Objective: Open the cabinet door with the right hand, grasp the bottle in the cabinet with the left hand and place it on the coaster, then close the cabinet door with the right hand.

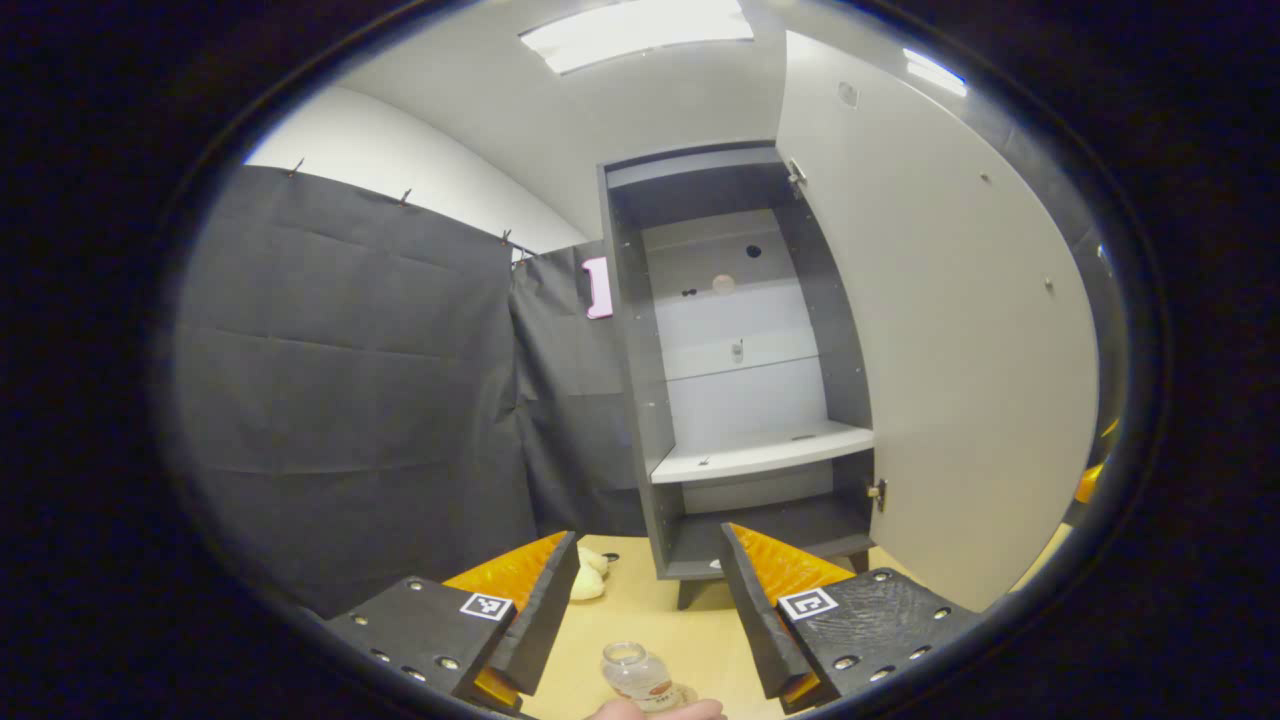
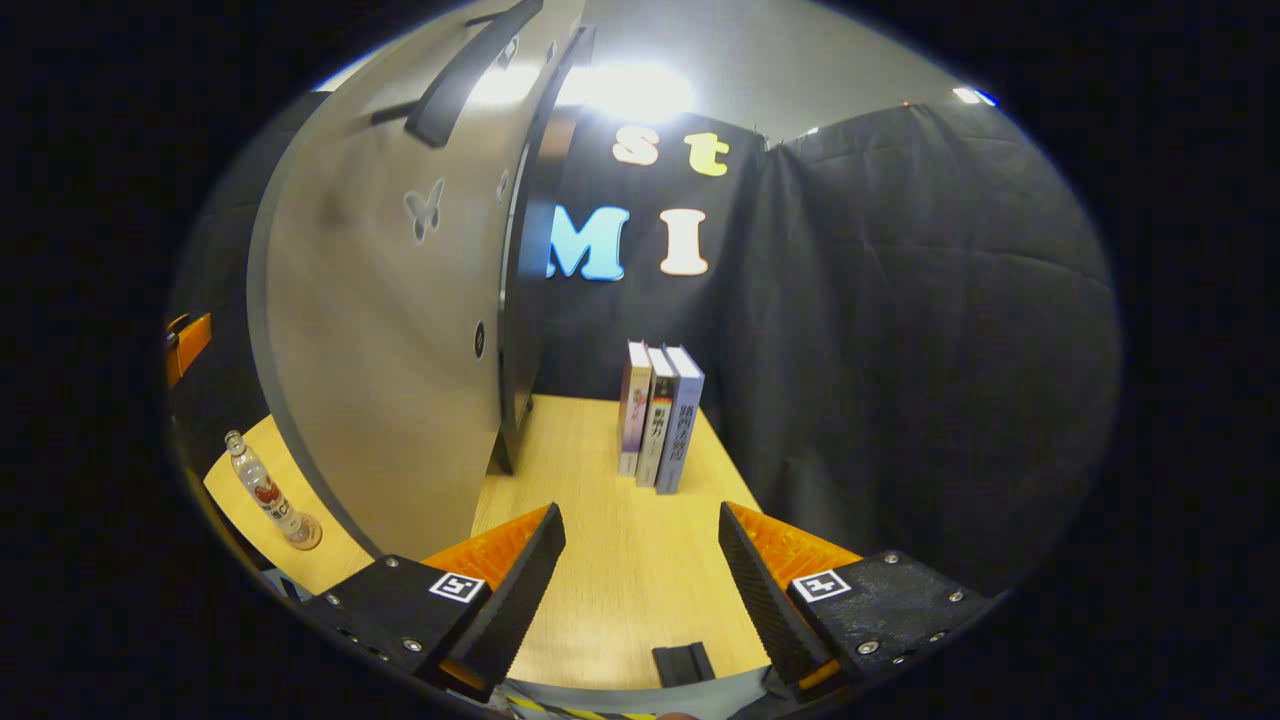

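My left gripper [image 1: 648,610] is spread wide with nothing between the fingers, raised above the light wooden table [image 1: 640,610]. Below and between its fingers stands the clear bottle [image 1: 637,675], uncapped mouth up, label toward the bottom edge of the left gripper view; a bit of hand [image 1: 655,710] shows just under it. Ahead sits the dark grey cabinet [image 1: 640,400], its door [image 1: 950,330] swung fully open to the right, a pale shelf [image 1: 760,452] bare inside and a few small fittings on the back panel. Two small pale lumps [image 1: 588,575] lie on the table left of the cabinet's foot; what they are I cannot tell. My right gripper [image 2: 640,585] is likewise open, gripping nothing, hovering over the table beside the outer face of the door, which carries a dark bar handle [image 2: 470,70] near its top and a butterfly mark [image 2: 424,210]. Three books [image 2: 660,415] stand upright together beyond the fingers, near the black cloth wall [image 2: 900,330]. In the right gripper view the bottle stands upright on a round coaster [image 2: 305,535] at the far left, past the door's edge, well apart from my right gripper.
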`<state>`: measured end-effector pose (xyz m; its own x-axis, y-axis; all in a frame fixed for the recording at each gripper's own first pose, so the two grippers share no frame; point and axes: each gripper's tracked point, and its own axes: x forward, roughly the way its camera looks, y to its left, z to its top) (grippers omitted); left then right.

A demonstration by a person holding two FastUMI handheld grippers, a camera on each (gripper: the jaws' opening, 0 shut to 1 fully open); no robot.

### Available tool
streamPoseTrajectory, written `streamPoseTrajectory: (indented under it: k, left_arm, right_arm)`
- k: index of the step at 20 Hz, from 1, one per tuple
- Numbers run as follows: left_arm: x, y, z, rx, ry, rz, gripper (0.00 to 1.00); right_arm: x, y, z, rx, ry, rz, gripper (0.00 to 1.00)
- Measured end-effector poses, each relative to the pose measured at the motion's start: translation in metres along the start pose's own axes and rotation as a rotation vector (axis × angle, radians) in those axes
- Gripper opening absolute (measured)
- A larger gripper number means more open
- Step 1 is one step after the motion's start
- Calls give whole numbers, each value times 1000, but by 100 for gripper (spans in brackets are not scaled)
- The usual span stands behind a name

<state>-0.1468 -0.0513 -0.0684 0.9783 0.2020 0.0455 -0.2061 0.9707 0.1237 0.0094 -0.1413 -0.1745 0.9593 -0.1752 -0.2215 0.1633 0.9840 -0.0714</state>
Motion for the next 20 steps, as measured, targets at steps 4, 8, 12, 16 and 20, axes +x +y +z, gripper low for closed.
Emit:
streamPoseTrajectory:
  k: [4, 8, 12, 16, 20]
  left_arm:
    - [-5, -13, 39, 22, 0, -42, 85]
    - [-13, -18, 62, 29, 4, -42, 81]
    - [-22, -31, 69, 26, 6, -74, 84]
    - [-16, -38, 71, 19, 1, -140, 85]
    - [-1, -26, 83, 32, -27, -190, 85]
  right_arm:
    - [-10, -2, 59, 107, -110, 49, 96]
    - [-19, -13, 116, 242, -199, 93, 96]
    - [-34, -15, 155, 337, -269, 132, 94]
    - [-47, -2, 171, 315, -305, 126, 91]
    - [-56, 14, 176, 280, -316, 83, 94]
